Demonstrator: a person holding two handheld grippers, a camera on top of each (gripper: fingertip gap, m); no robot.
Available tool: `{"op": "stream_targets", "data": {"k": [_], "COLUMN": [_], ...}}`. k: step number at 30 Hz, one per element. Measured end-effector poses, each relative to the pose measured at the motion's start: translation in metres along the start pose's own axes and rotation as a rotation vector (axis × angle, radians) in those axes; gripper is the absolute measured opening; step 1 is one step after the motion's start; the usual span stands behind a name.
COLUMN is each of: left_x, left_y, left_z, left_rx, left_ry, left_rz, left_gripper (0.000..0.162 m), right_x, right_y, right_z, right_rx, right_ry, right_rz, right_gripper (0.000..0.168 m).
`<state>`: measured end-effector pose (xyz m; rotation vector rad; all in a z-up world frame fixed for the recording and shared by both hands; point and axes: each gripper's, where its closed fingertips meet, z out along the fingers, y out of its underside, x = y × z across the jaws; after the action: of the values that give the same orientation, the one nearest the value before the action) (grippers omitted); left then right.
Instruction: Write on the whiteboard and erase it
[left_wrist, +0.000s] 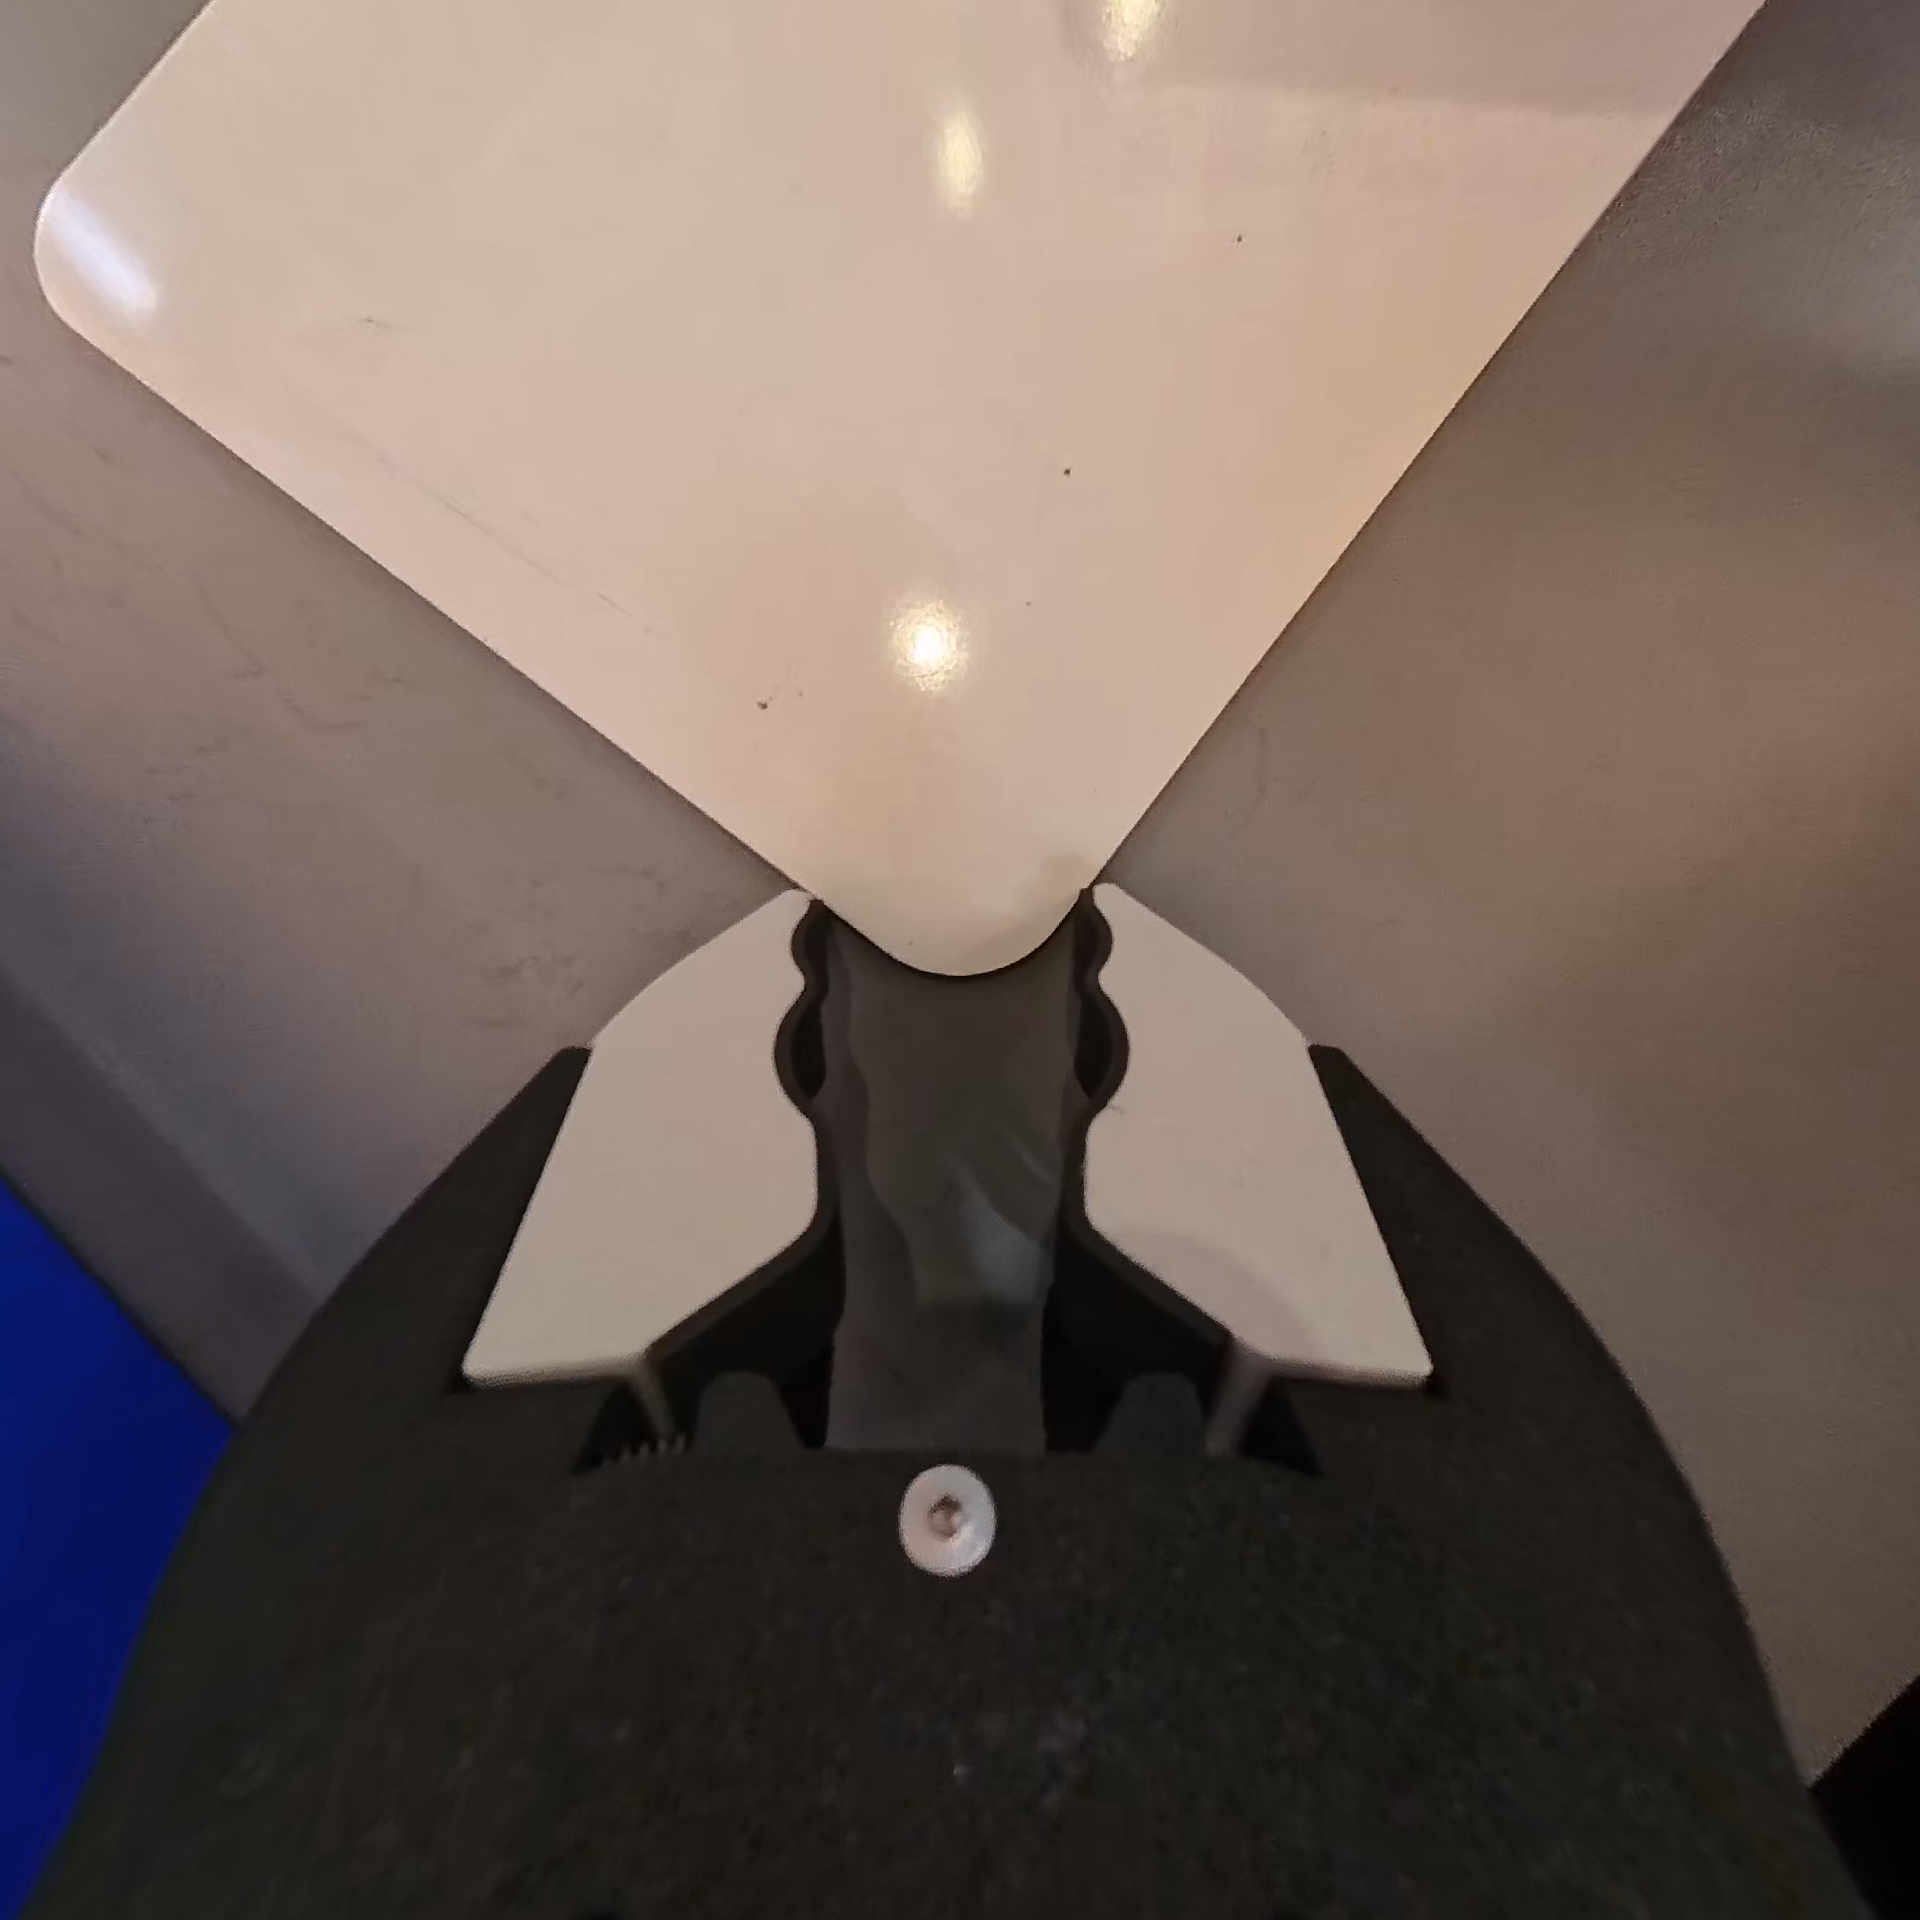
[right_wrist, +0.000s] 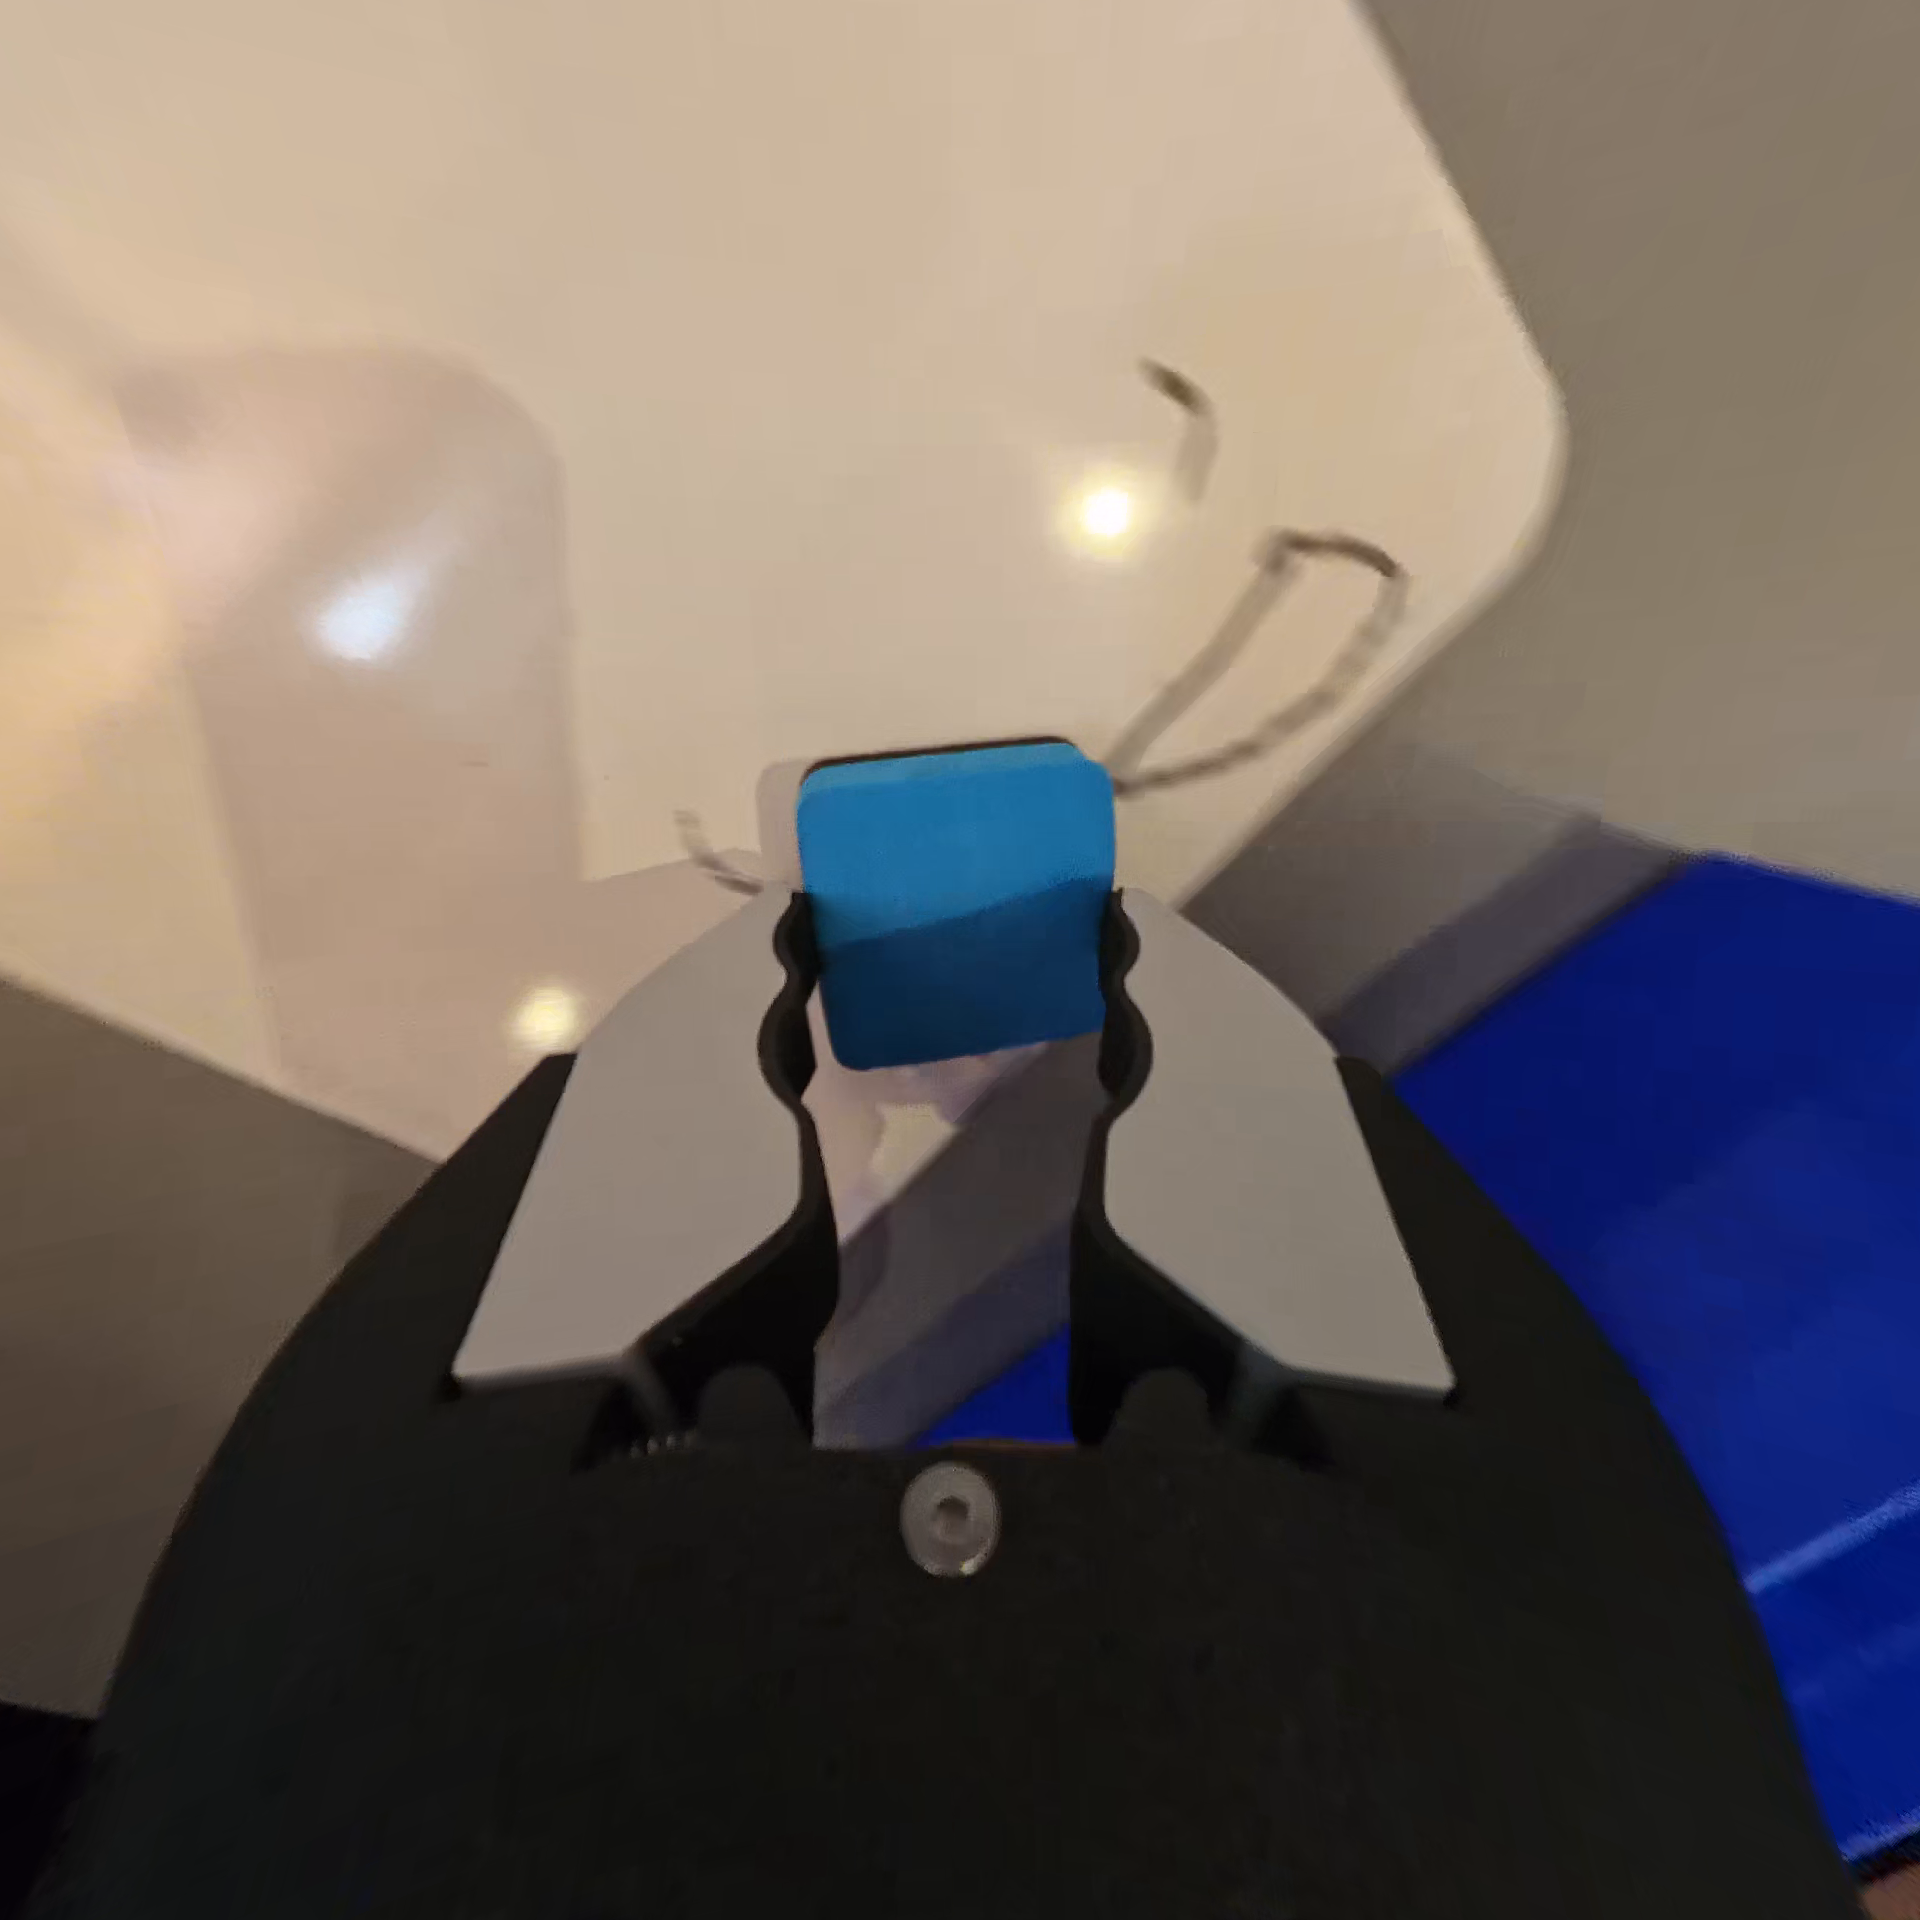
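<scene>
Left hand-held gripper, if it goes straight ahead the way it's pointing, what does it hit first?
Probably the whiteboard: its rounded near corner sits between the left hand-held gripper fingertips, already at the tips, though depth is unclear.

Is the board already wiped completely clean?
No: in the right wrist view dark pen strokes still show on the whiteboard beside the blue eraser held in the right gripper.

bare whiteboard (left_wrist: 727, 364) ahead, grey table (left_wrist: 260, 831) free both sides, blue bin (right_wrist: 1662, 1195) right
</scene>
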<state>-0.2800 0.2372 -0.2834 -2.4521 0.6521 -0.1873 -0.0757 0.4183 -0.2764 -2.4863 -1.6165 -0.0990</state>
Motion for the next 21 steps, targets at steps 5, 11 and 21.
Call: {"op": "stream_targets", "data": {"k": [5, 11, 21], "left_x": [0.0, -0.001, 0.0], "left_y": [0.0, -0.001, -0.001], "left_z": [0.0, 0.001, 0.001], "left_rx": [-0.009, -0.02, -0.017], "left_ry": [0.002, -0.005, -0.005], "left_rz": [0.001, -0.003, -0.004], "left_gripper": [0.045, 0.046, 0.045], "right_x": [0.031, -0.037, 0.01], "right_y": [0.016, -0.004, 0.028], "right_z": [0.004, -0.001, -0.022], "right_rx": [-0.054, 0.021, -0.073], "right_ry": [0.007, -0.028, -0.096], "right_rz": [0.206, 0.08, 0.246], "right_gripper": [0.053, 0.052, 0.052]}}
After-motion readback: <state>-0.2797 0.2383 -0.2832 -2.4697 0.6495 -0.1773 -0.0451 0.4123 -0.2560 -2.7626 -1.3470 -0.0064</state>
